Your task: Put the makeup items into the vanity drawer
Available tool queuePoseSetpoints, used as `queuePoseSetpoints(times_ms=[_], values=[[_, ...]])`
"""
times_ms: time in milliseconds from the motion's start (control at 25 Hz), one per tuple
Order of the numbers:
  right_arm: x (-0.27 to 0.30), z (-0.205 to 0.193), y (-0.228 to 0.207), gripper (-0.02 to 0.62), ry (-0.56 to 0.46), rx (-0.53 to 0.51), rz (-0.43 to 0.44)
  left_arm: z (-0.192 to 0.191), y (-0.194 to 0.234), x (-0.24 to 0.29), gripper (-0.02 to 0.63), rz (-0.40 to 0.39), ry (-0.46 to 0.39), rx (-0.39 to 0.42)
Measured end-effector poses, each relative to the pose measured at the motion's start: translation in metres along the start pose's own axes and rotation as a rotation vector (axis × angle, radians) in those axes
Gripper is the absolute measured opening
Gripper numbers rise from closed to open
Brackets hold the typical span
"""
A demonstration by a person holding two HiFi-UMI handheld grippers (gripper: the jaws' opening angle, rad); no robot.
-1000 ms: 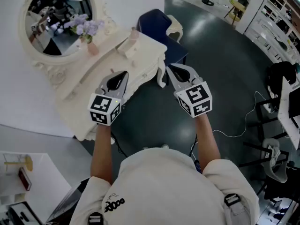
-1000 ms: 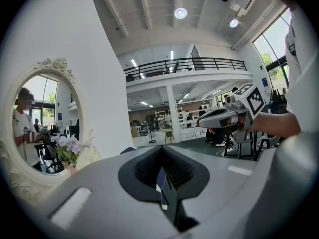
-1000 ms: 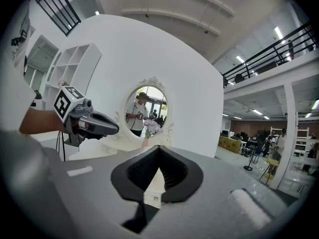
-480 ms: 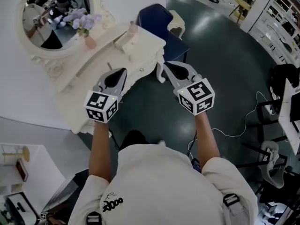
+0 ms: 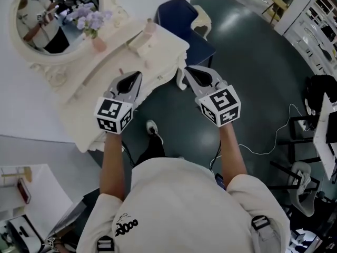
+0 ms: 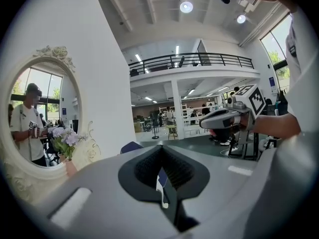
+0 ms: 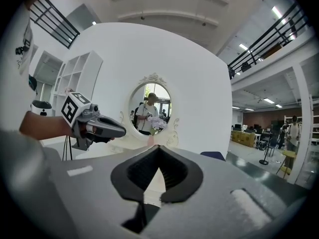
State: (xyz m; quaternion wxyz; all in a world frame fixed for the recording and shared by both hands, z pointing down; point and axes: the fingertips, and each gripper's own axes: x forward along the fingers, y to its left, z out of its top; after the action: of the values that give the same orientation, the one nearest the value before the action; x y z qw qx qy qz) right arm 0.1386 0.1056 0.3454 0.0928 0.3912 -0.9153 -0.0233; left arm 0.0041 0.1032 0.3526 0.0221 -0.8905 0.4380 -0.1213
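Glossy floor [image 5: 253, 73], carved cream vanity [image 5: 167, 49] — oval mirror [image 5: 55, 15]

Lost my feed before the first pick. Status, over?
Left gripper and right gripper shut, empty, before the vanity. Drawer looks closed; pink bottle on top, untouched. Blue chair beside, not in the way.

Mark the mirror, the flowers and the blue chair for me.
mirror [image 5: 45, 22], head view, on the glass.
flowers [image 5: 88, 19], head view, on the purple blooms.
chair [image 5: 181, 25], head view, on the blue upholstery.
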Motion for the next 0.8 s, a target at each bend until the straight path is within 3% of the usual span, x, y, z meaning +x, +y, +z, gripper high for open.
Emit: queuePoseSetpoints(times_ms=[520,800], values=[[0.136,0.023,-0.043,0.002,0.051,-0.054,0.012,0.0,0.131,0.077,0.019,-0.022,-0.015,-0.022],[0.204,0.019,-0.072,0.003,0.115,0.022,-0.047,-0.019,0.182,0.115,0.02,-0.071,0.022,-0.056]])
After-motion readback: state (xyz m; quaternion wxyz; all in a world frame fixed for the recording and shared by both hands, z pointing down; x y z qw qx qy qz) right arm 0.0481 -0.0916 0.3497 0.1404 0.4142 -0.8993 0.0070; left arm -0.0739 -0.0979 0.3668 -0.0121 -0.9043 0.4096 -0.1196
